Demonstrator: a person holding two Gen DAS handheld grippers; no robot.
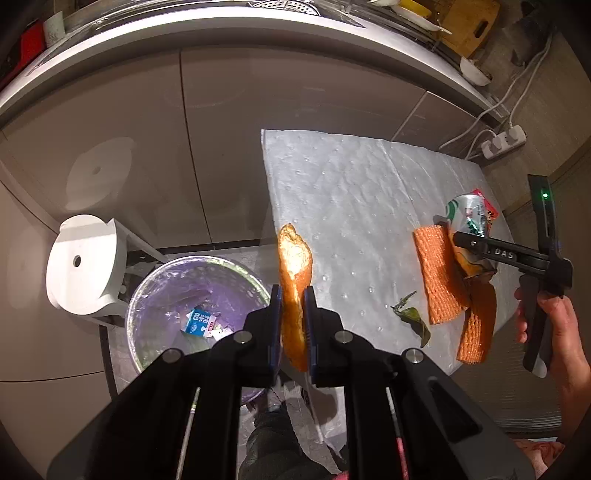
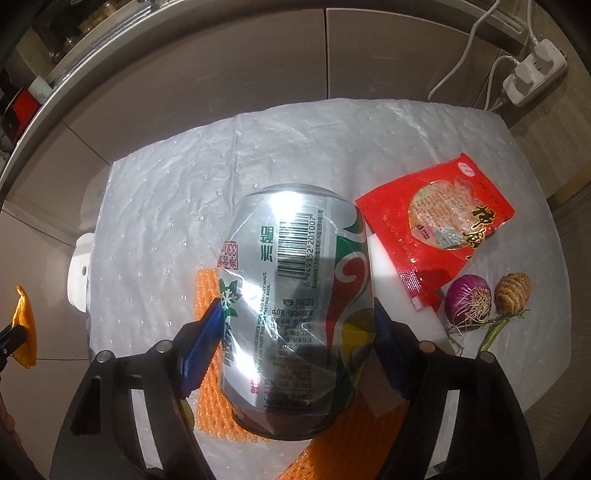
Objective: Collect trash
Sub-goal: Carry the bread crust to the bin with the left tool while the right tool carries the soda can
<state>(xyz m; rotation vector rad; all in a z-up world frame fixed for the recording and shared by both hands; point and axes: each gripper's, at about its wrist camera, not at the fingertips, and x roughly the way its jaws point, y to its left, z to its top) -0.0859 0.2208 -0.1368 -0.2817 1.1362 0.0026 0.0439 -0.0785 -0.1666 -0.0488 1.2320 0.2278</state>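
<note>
While I gather trash with both tongs, this is how things sit:
Peel: an orange peel (image 1: pixel 294 291) pinched upright in my left tongs (image 1: pixel 293 325), clamped narrow on it.
Can: a beer can (image 2: pixel 295 306) lying between my right tongs (image 2: pixel 299 347); pads seem to touch its sides, though glare hides the contact.
Under can: orange foam netting (image 2: pixel 207 291).
Bin: lined bin (image 1: pixel 147 295) left of my left tongs.
Right of can: red packet (image 2: pixel 436 229), onion (image 2: pixel 467 304).

Home kitchen, curved countertop (image 1: pixel 207 48) with cutting board (image 1: pixel 469 26), cabinet doors (image 1: pixel 288 122), lined bin (image 1: pixel 192 295)
</note>
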